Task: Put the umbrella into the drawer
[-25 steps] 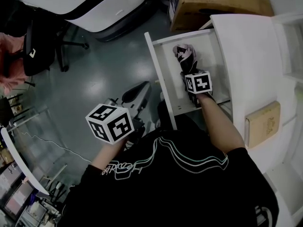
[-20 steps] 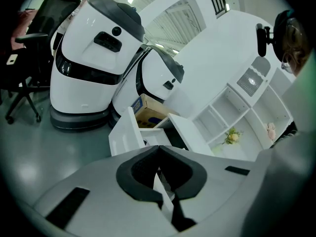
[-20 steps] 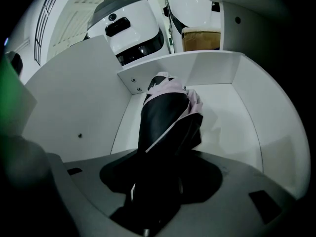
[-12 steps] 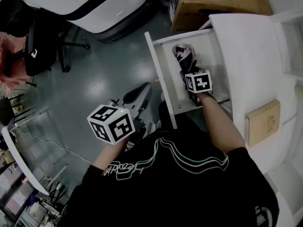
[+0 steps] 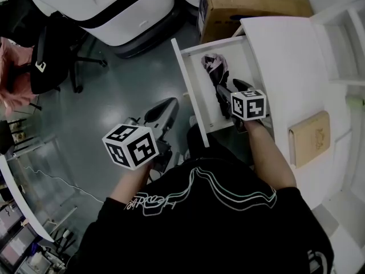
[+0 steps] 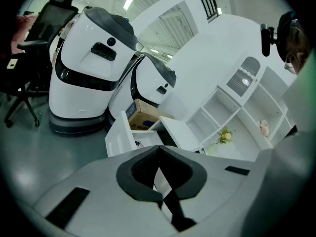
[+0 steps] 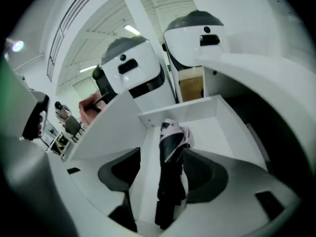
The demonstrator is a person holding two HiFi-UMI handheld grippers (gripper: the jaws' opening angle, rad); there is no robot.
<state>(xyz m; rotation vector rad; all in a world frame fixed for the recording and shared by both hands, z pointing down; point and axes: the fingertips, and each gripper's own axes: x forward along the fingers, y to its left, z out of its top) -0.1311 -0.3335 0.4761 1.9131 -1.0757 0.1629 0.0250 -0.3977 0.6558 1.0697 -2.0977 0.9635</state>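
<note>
The folded umbrella (image 5: 215,73), black with a pink patterned end, lies lengthwise in the open white drawer (image 5: 189,87). My right gripper (image 5: 231,94) hangs above its near, handle end. The jaws stand open, one on each side of the umbrella (image 7: 172,167), and neither pad presses on it. In the right gripper view the drawer's far wall (image 7: 180,113) shows behind the umbrella. My left gripper (image 5: 165,109) is held over the floor to the left of the drawer. Its pads meet at the tips with nothing between them (image 6: 158,149).
The drawer juts from a white desk (image 5: 285,56) with a tan book (image 5: 309,137) on top. A cardboard box (image 5: 251,4) stands beyond the drawer. White machines (image 5: 108,4) and a black office chair (image 5: 51,50) stand on the grey floor to the left.
My right gripper has lifted off the umbrella and drawn back toward me, while the umbrella stays lying in the drawer. The left gripper has risen slightly.
</note>
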